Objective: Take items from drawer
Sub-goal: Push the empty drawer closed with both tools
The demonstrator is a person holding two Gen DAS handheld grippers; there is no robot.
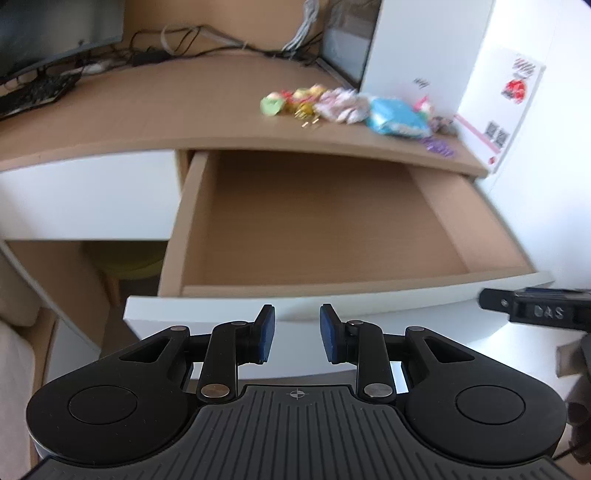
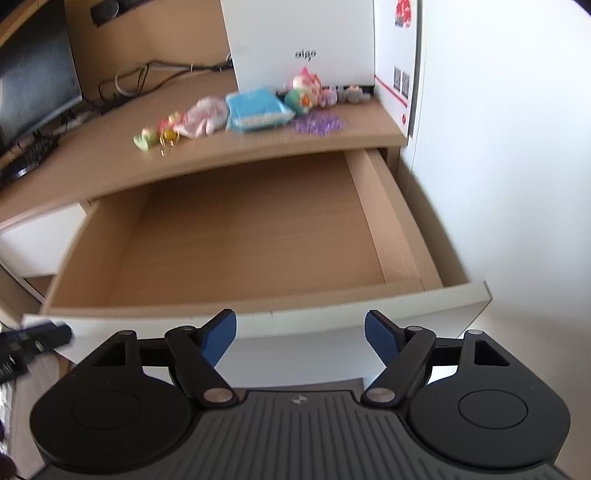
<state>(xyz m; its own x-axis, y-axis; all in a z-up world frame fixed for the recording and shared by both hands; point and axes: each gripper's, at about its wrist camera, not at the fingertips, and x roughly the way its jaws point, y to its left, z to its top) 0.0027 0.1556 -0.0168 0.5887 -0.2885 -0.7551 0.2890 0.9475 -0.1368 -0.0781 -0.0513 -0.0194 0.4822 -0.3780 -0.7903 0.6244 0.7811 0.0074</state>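
Both hand-held grippers, left [image 1: 297, 332] and right [image 2: 300, 338], are hanging released over the drawer [image 2: 388, 236], which is looking bare. Items [image 2: 255, 110] are sitting on the surface [image 2: 110, 162] beyond: probably light, soft packets, easy pinching mid-body.

Blurred: small toys [image 1: 291, 103] in a row on the desk [image 1: 184, 110], too soft to tell what each one is. Same for the pink bundle [image 2: 203, 116] and the purple bits [image 2: 317, 123]. Cut off by the top left edge: dark screen [image 1: 55, 33], keyboard [image 1: 33, 94]. Cut off at the top: white box [image 2: 303, 40], its small side print unreadable. Only a black tip of the right tongs [image 1: 532, 312] peeking in at the side. Hidden under the desk: back of the drawer [image 2: 395, 221].
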